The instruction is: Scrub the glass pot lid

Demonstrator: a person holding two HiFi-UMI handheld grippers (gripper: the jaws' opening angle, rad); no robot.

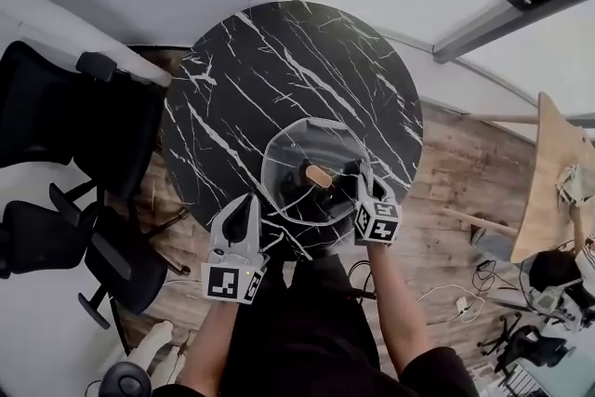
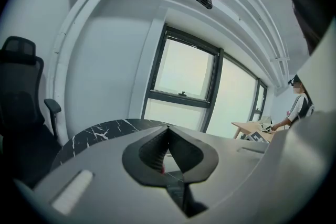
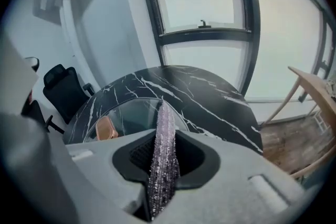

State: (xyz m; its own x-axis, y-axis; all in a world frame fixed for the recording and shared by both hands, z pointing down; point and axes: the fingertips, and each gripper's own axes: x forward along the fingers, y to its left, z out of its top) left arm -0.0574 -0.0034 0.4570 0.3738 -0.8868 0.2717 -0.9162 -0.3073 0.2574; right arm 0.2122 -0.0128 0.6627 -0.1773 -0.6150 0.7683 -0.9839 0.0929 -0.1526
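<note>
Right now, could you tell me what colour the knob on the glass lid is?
Light tan brown; the knob shows best in the head view.

The desk [image 1: 279, 60] is black marble veined with thin white streaks. The glass pot lid [image 1: 288, 153] is clear with a faint grey-green tint, and its knob [image 1: 319, 175] is coppery tan. The left tongs [image 1: 246, 205] and the right tongs [image 1: 361, 179] are pale grey, with black inner pads [image 2: 152, 149] and black-and-white square markers. The scrub cloth [image 3: 161, 155] in the right tongs is glittery silver with a lilac cast. The chairs [image 1: 56, 116] at the left are black, the floor [image 1: 465, 172] is warm brown wood, and the person's top [image 1: 297, 330] is black.
</note>
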